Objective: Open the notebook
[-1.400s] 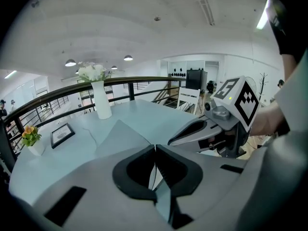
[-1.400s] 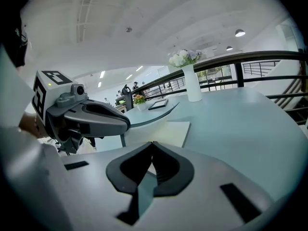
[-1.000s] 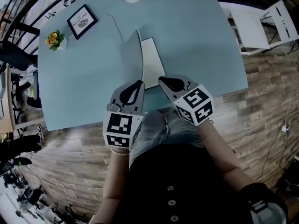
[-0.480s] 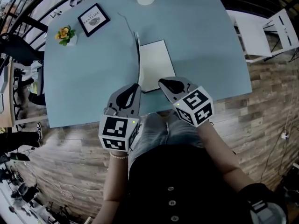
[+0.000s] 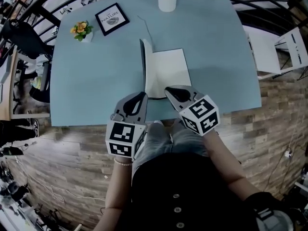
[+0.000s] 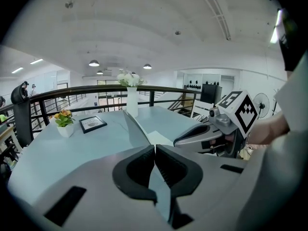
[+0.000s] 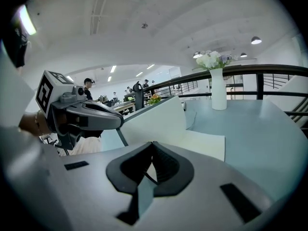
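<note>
1. Jaws of the left gripper (image 6: 155,150) meet pad to pad with nothing between them; those of the right gripper (image 7: 153,147) are together too, and nothing is gripped there beyond a thin dark line at their root that I cannot identify.
2. The notebook (image 5: 168,69) lies on the light-blue table (image 5: 96,81), near the edge closest to the person and just ahead of both grippers; its cover (image 5: 143,64) stands almost upright along the left side; a white page (image 5: 171,76) lies flat to the right.
3. Neither gripper holds the cover, so it seems balanced half open and probably needs a push leftward to lie flat; the right gripper's tip sits over the page's near edge, perhaps steadying it, though contact is unclear.
4. A framed card (image 5: 111,18) reads "NATURE", with smaller print too small to read; the notebook shows no writing; each marker cube (image 5: 124,138) bears black-and-white squares.
</note>
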Available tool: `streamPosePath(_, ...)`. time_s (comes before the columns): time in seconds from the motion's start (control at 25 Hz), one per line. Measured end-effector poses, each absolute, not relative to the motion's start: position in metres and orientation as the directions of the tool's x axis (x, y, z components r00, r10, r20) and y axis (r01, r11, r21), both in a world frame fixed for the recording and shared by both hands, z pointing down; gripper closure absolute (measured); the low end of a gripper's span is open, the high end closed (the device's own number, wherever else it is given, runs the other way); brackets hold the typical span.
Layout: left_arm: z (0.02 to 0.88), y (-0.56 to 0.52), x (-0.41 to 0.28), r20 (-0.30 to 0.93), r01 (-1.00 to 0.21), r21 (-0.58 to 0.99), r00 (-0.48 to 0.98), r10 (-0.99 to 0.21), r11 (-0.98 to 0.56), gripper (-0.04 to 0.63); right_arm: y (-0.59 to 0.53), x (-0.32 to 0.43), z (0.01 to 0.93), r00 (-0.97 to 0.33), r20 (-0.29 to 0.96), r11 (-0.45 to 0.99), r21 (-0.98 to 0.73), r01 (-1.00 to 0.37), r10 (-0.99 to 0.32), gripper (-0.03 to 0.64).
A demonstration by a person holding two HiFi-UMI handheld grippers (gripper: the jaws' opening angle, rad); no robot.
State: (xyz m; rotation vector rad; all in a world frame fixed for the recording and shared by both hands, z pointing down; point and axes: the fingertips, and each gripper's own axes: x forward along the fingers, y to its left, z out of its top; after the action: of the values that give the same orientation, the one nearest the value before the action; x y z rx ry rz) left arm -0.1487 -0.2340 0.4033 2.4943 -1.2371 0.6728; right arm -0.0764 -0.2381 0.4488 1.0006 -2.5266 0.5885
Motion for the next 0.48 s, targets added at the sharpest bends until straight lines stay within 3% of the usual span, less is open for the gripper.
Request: streamPosePath(0.48,0.415,-0.227,-0.181,0.523,-0.810,0.088,0.533,-0.665,-0.580,0.568,-0.231,-0.111,0.456,-0.685,0.501,0.678,-0.236,-0.696,-0.529,0.611)
